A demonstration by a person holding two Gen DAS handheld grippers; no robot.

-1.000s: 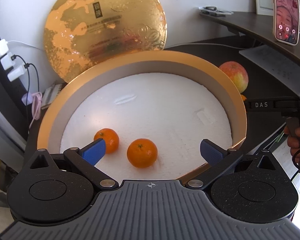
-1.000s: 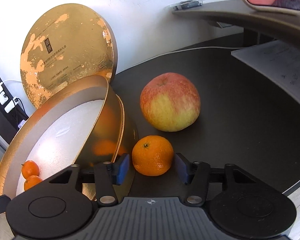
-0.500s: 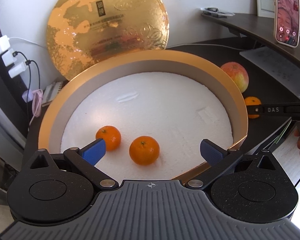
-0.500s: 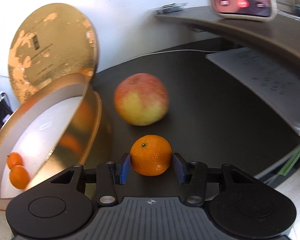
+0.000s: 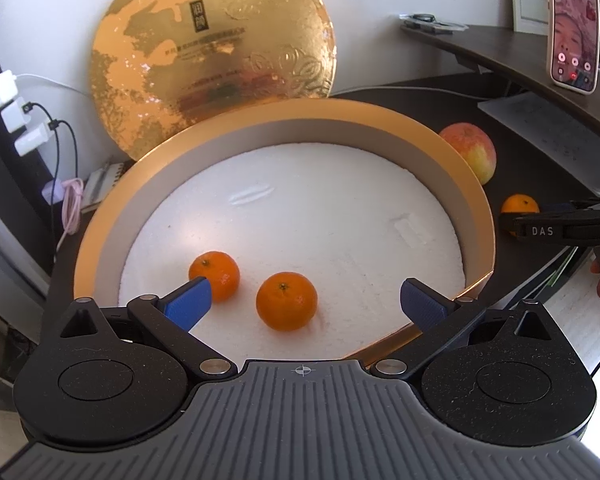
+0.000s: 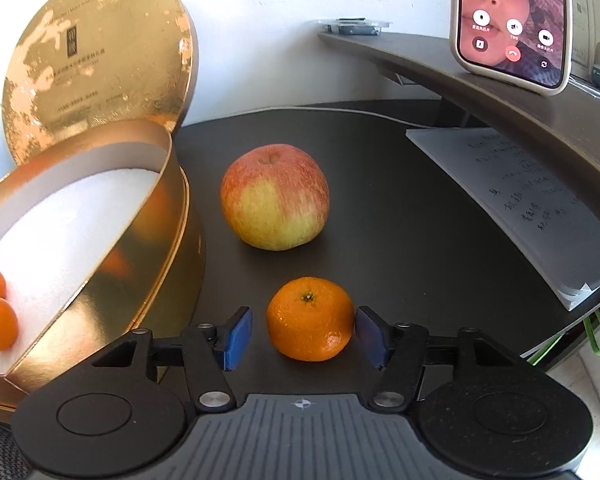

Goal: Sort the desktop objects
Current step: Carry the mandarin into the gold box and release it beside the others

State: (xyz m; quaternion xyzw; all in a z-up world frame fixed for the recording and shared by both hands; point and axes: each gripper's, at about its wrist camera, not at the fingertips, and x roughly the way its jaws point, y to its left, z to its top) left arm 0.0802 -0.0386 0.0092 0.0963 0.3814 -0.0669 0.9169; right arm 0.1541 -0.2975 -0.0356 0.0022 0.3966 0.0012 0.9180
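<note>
- Right gripper [image 6: 304, 334], right wrist view: jaws have just been opening; mandarin [image 6: 309, 318] sits between the blue pads on the dark desk [image 6: 400, 208]. Left pad clearly off the fruit, right pad right at its edge; can't tell if touching. Not squeezed.
- Apple [image 6: 275, 196], red-yellow, at 12 o'clock from that mandarin, near but apart, stem dimple up.
- Gold round box [image 6: 156, 264] at 9 o'clock from the mandarin, white foam floor; two mandarins show at its near-left edge.
- Stack of printed papers [image 6: 532, 200] at 2 o'clock on the desk; phone [image 6: 510, 20] w/ video call screen stands on the raised shelf [image 6: 500, 92] at 1 o'clock.
- Left gripper [image 5: 302, 304], left wrist view: jaws wide, nothing held, over near part of the box's rim [image 5: 476, 208].
- Inside box: front mandarin [image 5: 287, 301] between the pads' line but untouched; second mandarin [image 5: 214, 276] at 10 o'clock from it, just behind left pad, the two apart.
- Gold lid [image 5: 212, 56] at 12 o'clock, leaning on the white wall behind the box.
- At 3 o'clock outside the box: right gripper seen side-on, part of a hand at frame edge.
- Chargers [image 5: 14, 116] plugged in at 9 o'clock, far left.
</note>
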